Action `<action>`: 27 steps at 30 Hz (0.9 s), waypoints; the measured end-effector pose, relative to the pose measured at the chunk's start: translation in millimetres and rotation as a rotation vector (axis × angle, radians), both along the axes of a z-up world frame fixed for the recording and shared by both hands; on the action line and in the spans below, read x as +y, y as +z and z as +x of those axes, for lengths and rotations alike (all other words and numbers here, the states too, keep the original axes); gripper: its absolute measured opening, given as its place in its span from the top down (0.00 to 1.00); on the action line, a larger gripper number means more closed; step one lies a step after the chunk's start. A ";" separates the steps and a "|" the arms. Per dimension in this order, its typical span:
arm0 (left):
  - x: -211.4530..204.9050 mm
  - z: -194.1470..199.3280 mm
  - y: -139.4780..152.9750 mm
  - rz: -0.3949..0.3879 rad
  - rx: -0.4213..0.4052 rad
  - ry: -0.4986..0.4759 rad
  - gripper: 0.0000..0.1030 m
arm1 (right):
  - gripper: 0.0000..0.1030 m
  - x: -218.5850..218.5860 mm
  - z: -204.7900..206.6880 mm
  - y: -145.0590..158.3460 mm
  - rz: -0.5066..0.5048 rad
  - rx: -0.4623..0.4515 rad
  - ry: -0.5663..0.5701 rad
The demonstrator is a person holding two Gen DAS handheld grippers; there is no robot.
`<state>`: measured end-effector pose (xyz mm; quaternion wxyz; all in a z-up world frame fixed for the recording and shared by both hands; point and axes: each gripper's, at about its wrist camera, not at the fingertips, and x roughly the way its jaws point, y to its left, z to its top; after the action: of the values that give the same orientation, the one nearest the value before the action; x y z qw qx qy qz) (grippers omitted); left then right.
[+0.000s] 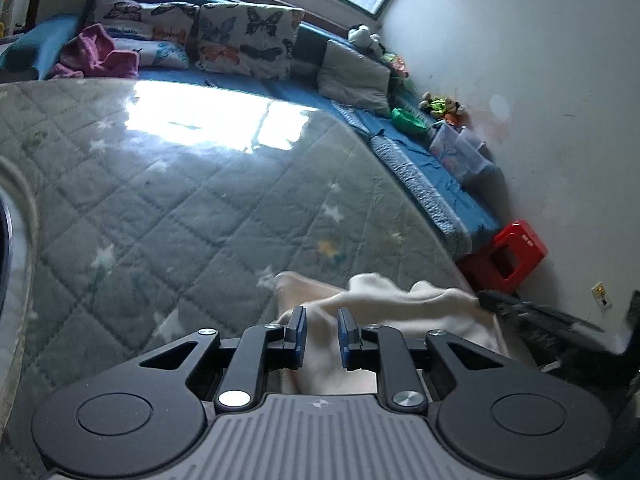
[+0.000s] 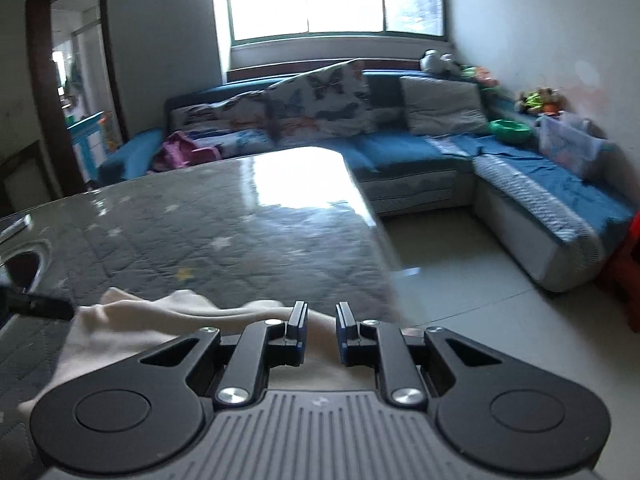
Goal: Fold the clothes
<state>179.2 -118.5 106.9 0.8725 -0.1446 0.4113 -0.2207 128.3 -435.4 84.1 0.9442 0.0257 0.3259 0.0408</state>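
Cream garment (image 1: 384, 304) lies rumpled on the near edge of the quilted grey table cover (image 1: 160, 208), directly under and just ahead of both tools. In the right wrist view the same cloth (image 2: 172, 316) runs from under the fingers off to the tool's left.

Left gripper (image 1: 322, 330): jaws stand a narrow gap apart, cloth visible in the gap, pads not pressing on it as far as we can see, so not gripping. Right gripper (image 2: 322, 330): same picture, a small gap, cloth beneath and between, no pinch seen.

Handling, our judgement: thin soft knit or fleece, light, no stiffness; it drapes in loose ridges and will sag from any single hold. Cover looks glossy w/ window glare, so cloth prob. slides easily when dragged; could bunch instead of laying flat. Not fragile.

Where to take hold: an edge or corner, one per tool, well apart, so the fabric hangs taut between them. The raised ridge just ahead of the left tool's fingers is the easiest bite. Avoid pinching two layers.

Writing/brands: none legible on garment. A small emblem sits on each tool's grey ribbed body, unreadable. Red stool (image 1: 516, 252) far right of left tool, no legible text.
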 end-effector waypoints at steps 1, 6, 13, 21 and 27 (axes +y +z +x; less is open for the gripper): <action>-4.1 1.5 1.0 0.005 -0.006 -0.008 0.83 | 0.86 4.4 4.0 -2.3 0.002 0.004 0.007; -30.6 9.8 -3.5 0.017 -0.012 -0.062 0.84 | 0.86 11.1 20.4 -13.9 0.028 0.034 0.001; -58.2 21.7 -16.3 0.022 0.007 -0.109 0.84 | 0.85 10.0 27.7 -22.4 0.023 0.039 -0.015; -69.8 30.8 -26.5 0.047 0.010 -0.130 0.83 | 0.80 28.6 21.0 -8.6 -0.011 0.015 0.067; -70.3 32.7 -28.7 0.049 0.013 -0.133 0.83 | 0.80 36.4 30.3 -21.6 -0.017 0.031 0.065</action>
<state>211.9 -188.8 78.2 0.8565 -0.0972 0.4308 -0.2670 158.6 -399.1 62.5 0.9374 0.0079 0.3413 0.0681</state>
